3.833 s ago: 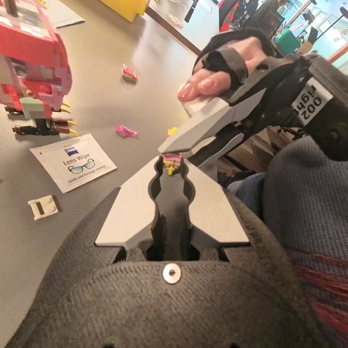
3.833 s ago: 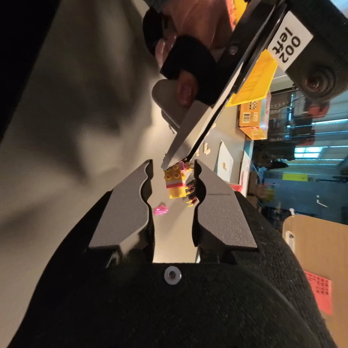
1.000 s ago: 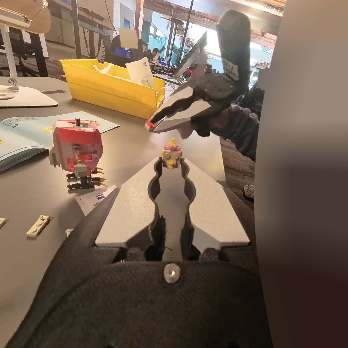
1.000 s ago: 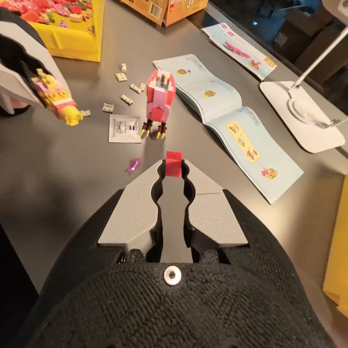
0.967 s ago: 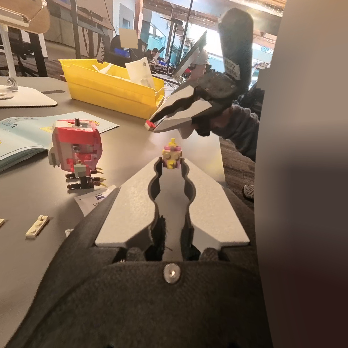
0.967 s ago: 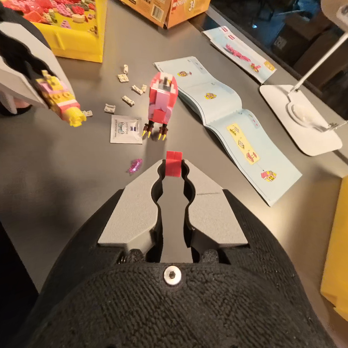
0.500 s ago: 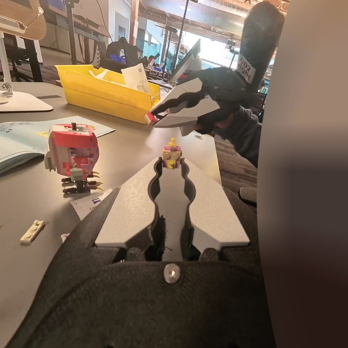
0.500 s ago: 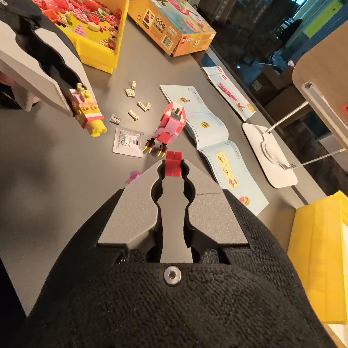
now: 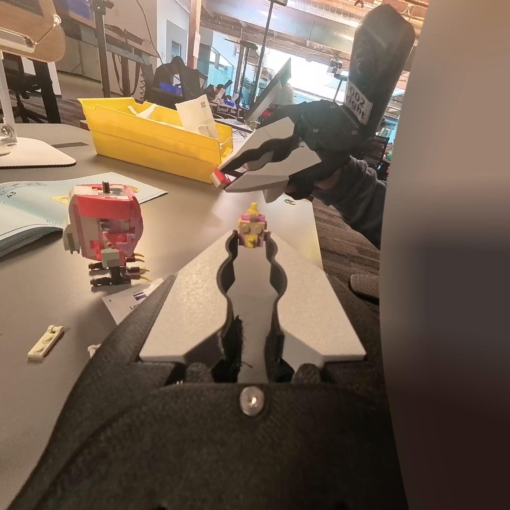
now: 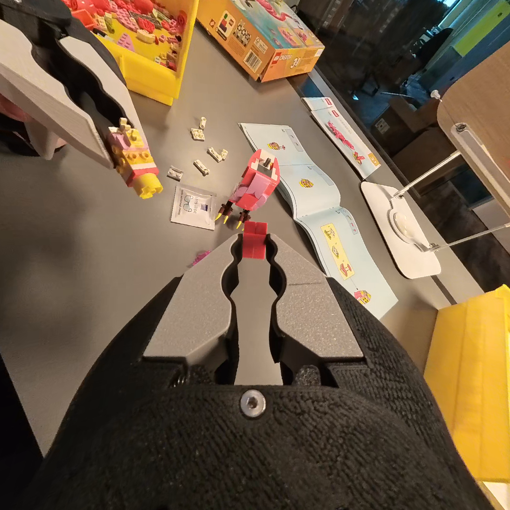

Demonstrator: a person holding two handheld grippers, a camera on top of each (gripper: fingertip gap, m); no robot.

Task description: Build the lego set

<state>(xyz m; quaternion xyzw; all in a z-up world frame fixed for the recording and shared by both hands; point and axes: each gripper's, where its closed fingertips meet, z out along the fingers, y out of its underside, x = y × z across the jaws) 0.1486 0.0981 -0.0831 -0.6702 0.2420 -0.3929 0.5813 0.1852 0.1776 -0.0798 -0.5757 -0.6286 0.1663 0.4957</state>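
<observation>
Glossy plastic bricks, matt grey desk (image 10: 69, 248), grainy gripper fingers.

The red brick (image 10: 254, 242) and the yellow-and-pink brick stack (image 9: 251, 231) are smooth, shiny plastic, each clamped between matt, grainy grey fingers (image 10: 198, 298) of a hand-held gripper with a rough, ribbed black body and a bright metal screw (image 10: 252, 405). The booklet (image 10: 317, 198) is smooth paper; the yellow bin (image 9: 154, 143) is glossy plastic.

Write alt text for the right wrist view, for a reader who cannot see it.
The right hand-held gripper pinches a small red brick piece above a grey table. At upper left, the left hand-held gripper grips a yellow-and-pink brick assembly; a red-and-pink clawed brick model, loose pale plates and an open instruction booklet lie beyond.
</observation>
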